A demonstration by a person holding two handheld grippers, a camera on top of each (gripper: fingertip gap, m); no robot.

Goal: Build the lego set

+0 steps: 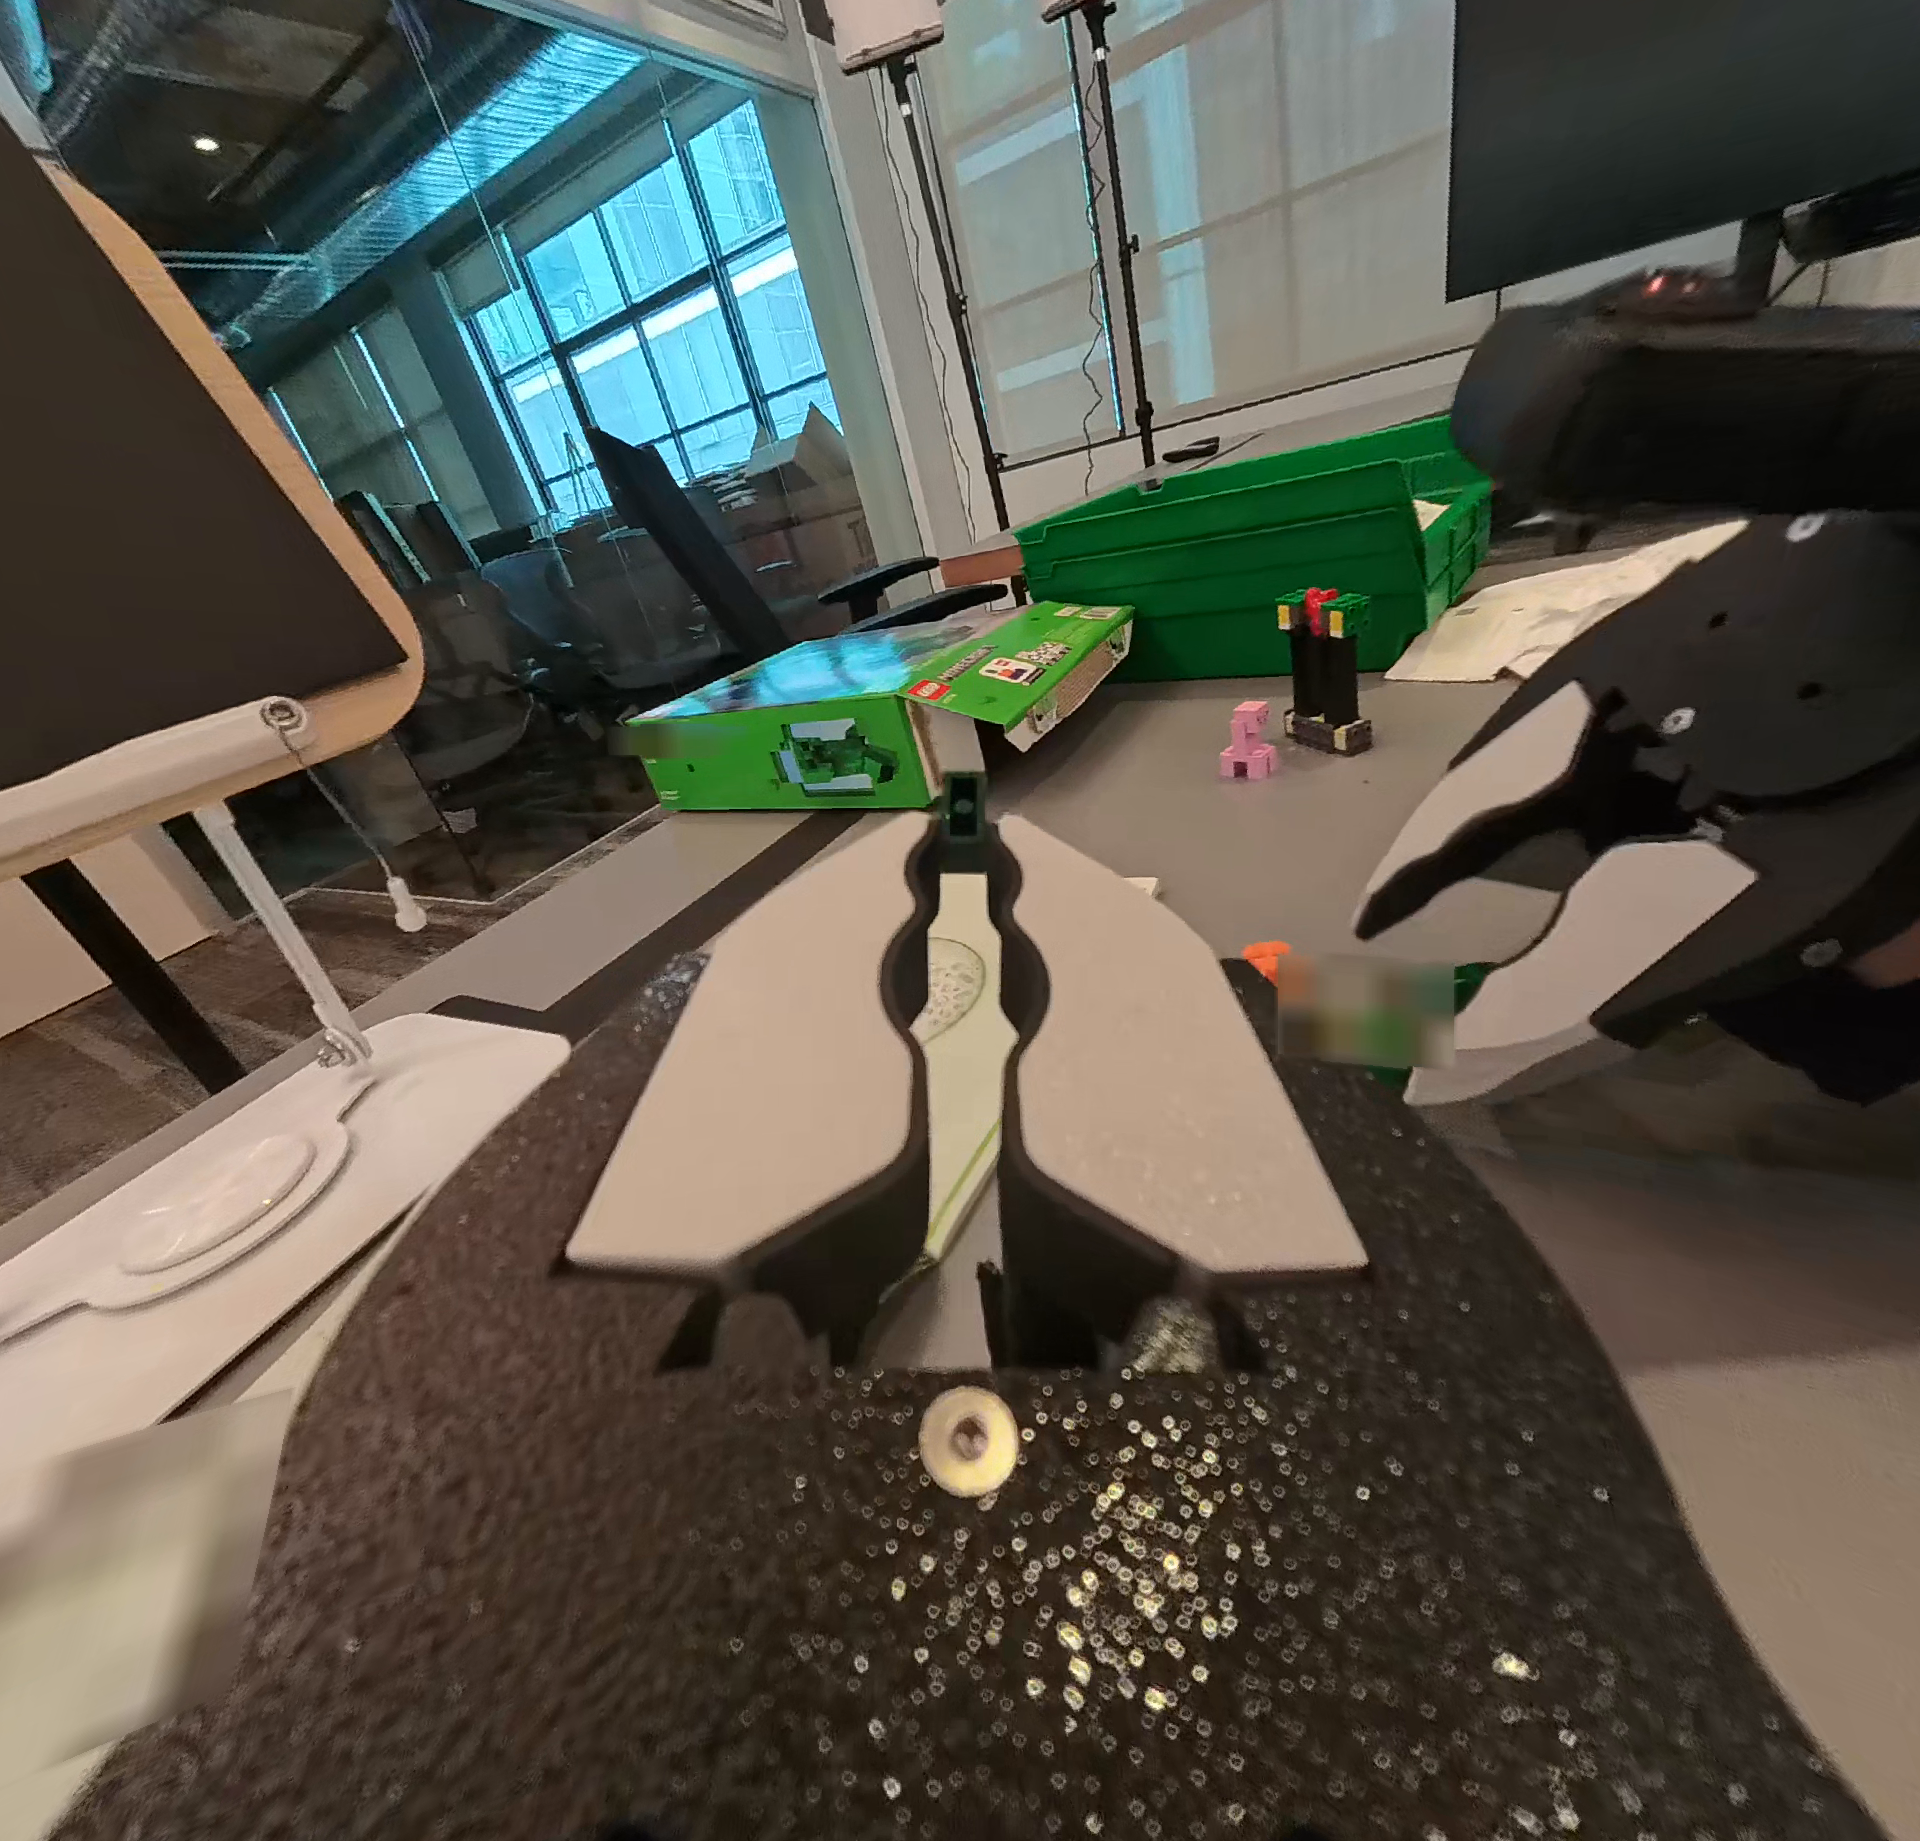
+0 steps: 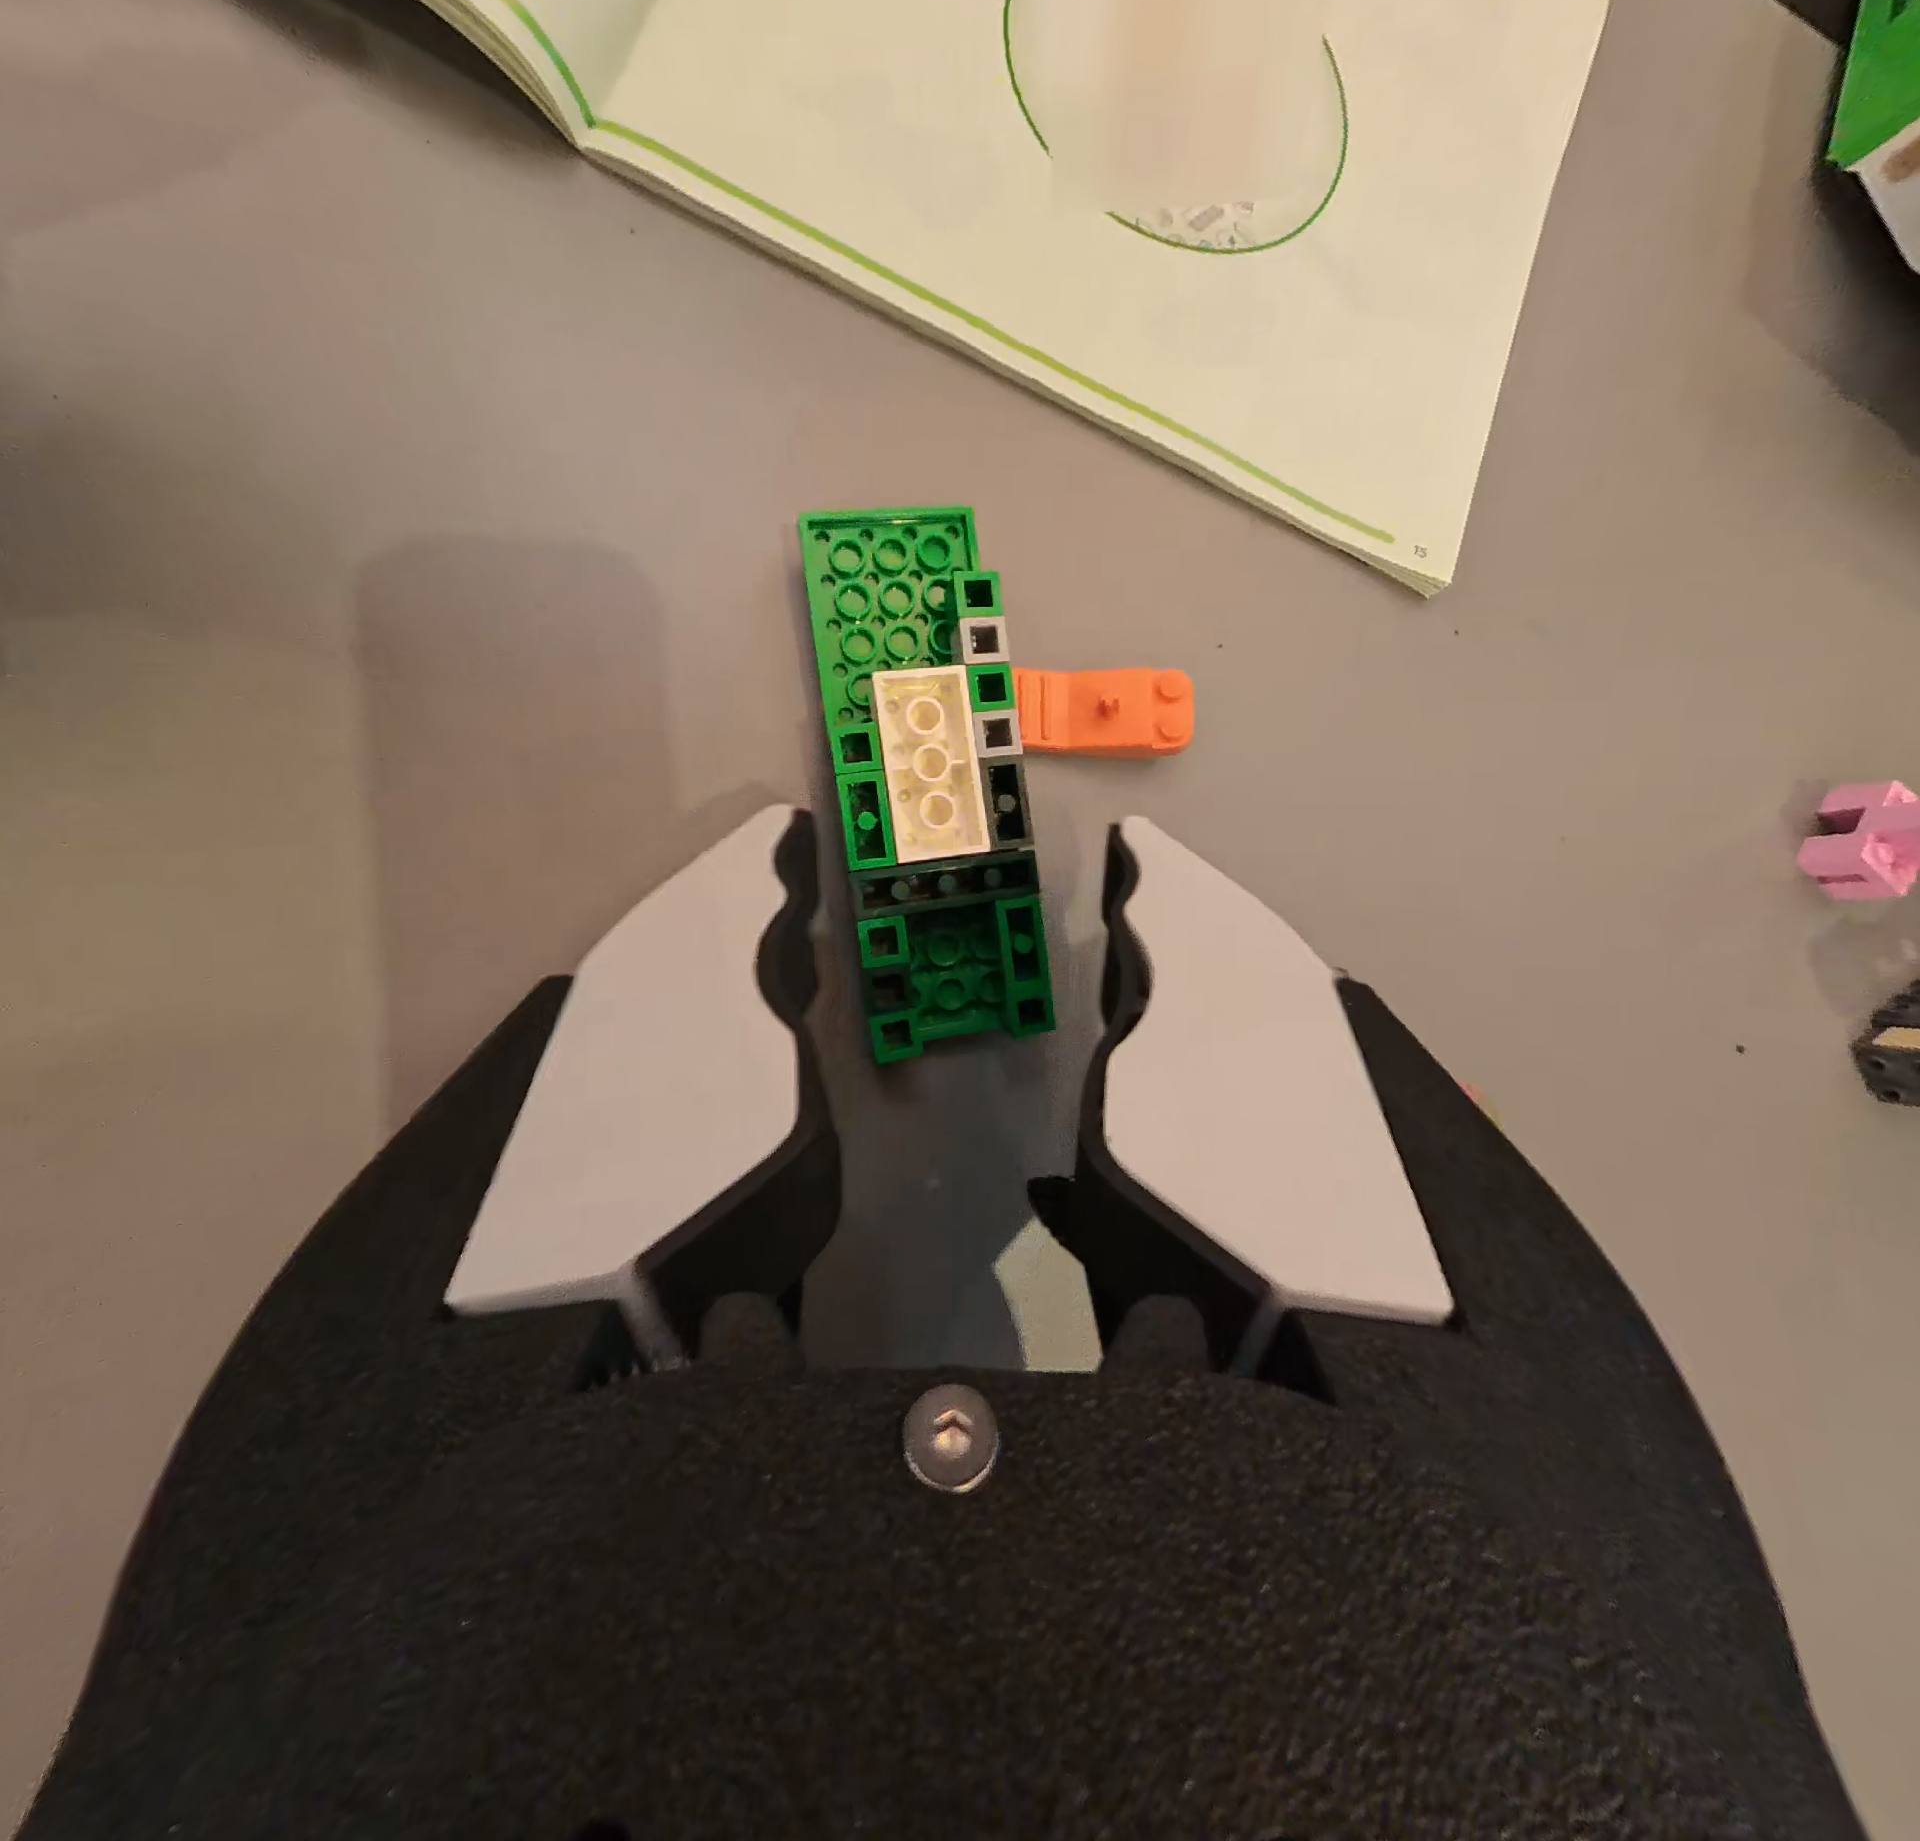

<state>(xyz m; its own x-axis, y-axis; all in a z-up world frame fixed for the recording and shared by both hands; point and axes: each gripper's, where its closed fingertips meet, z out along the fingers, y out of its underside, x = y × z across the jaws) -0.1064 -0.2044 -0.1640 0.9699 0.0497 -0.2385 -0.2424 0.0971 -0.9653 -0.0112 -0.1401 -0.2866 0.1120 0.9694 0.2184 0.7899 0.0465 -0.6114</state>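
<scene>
In the right wrist view, a flat green Lego build [image 2: 914, 607] lies on the grey table [image 2: 416, 441] with its underside up. A white brick [image 2: 928, 763] is on it. My right gripper [image 2: 956, 830] is open and straddles the build's near end. The left finger is close to its edge and the right finger is apart from it. My left gripper [image 1: 964, 825] is shut on a small dark green brick [image 1: 964, 804], held above the table. The right gripper also shows in the left wrist view [image 1: 1387, 1007], open.
An orange brick separator [image 2: 1101, 711] lies against the build's right side. An open instruction booklet [image 2: 1039, 233] lies beyond it. A pink pig figure [image 1: 1247, 742], a black tower build [image 1: 1322, 679], a green Lego box [image 1: 790, 742] and green bins [image 1: 1247, 555] stand farther back.
</scene>
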